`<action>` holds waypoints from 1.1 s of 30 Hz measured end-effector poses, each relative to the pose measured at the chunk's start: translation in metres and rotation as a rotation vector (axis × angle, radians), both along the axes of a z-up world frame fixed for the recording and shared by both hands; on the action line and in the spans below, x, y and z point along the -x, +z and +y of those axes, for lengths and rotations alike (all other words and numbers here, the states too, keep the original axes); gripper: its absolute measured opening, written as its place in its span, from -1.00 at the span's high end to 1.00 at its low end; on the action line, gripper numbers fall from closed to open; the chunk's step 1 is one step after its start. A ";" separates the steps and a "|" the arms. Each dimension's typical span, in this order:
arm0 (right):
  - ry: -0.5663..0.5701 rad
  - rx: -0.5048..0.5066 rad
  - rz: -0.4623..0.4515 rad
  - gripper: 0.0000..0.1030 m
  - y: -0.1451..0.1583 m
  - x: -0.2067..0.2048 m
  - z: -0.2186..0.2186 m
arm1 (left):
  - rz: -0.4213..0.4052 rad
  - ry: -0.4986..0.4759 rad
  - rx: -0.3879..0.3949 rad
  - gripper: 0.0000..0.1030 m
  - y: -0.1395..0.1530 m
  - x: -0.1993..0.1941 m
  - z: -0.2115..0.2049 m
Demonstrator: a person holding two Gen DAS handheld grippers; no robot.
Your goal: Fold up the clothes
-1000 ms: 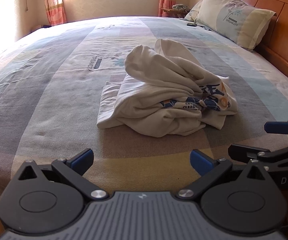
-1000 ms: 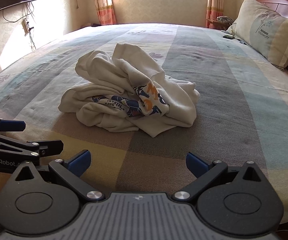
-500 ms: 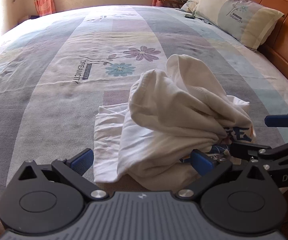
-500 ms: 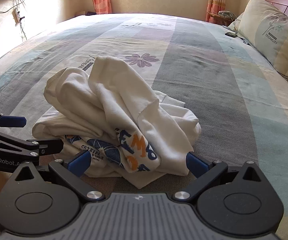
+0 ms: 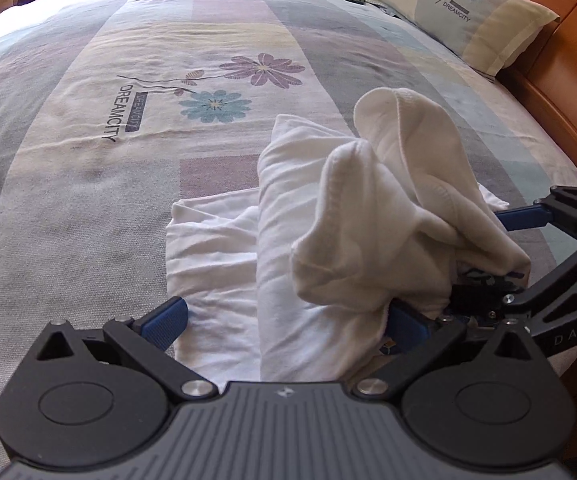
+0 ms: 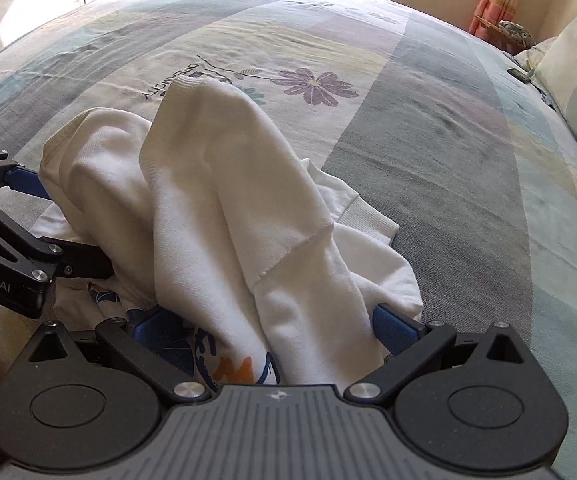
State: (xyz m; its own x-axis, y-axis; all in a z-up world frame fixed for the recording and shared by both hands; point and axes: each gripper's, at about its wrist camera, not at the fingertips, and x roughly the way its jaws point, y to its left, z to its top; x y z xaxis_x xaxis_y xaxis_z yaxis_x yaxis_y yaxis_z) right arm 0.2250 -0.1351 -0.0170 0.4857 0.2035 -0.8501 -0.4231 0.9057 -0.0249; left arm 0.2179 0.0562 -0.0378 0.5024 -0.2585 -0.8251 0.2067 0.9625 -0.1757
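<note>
On the bedspread [image 5: 88, 184], on the near side of its printed flowers [image 5: 262, 70], a white sweatshirt [image 5: 328, 248] lies in a crumpled heap, one bunched part standing up in a hump and a flatter layer spread out beside it toward the left. Both grippers are pushed in at the near edge of the heap, low against the cloth. The left gripper [image 5: 286, 322] has its jaws spread wide, fabric lying between its blue pads but not pinched; the right gripper [image 6: 276, 322] is likewise parted, straddling the thick fold that runs down to it. Held this way, they seem placed to take hold of the lower edge so the bundle can be lifted or shaken out flat, though whether the heap is being opened up or gathered is not settled here. The bedspread reads "DREAMCITY" beside the flowers, and the same word shows on the pillow [image 5: 460, 16] beyond them by the wooden headboard [image 5: 560, 68]. Blue and orange lettering shows on the sweatshirt under the right gripper, too folded to read. The grippers carry partial marks, "DAS" and "Robot.AI".
</note>
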 end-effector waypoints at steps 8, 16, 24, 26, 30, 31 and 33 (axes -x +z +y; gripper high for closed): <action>0.001 -0.101 0.142 -1.00 -0.007 -0.020 -0.017 | 0.034 -0.026 -0.051 -1.00 0.008 -0.005 -0.005; 0.133 -0.104 0.057 -1.00 0.032 -0.015 -0.029 | -0.029 -0.139 -0.114 -0.99 0.045 0.000 -0.024; 0.167 -0.032 0.027 -1.00 0.023 -0.038 -0.023 | -0.046 -0.052 -0.153 -0.98 0.046 -0.021 -0.026; 0.142 -0.019 -0.006 -1.00 0.026 -0.045 -0.035 | -0.062 -0.006 -0.168 -0.98 0.050 -0.029 -0.014; 0.063 -0.066 -0.016 -1.00 0.033 -0.066 -0.063 | -0.088 0.063 -0.165 -0.98 0.056 -0.051 -0.004; 0.056 -0.070 -0.016 -1.00 0.033 -0.068 -0.065 | -0.095 0.069 -0.175 -0.98 0.056 -0.057 -0.006; 0.056 -0.063 -0.020 -1.00 0.033 -0.069 -0.063 | -0.093 0.049 -0.169 -0.98 0.058 -0.057 -0.013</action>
State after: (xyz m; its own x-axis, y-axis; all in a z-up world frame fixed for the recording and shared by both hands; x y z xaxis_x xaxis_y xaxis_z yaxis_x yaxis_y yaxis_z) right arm 0.2940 -0.1985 0.0165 0.4891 0.2838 -0.8248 -0.4730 0.8808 0.0225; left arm 0.2753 0.0435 0.0202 0.5874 -0.0931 -0.8039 0.1664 0.9860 0.0074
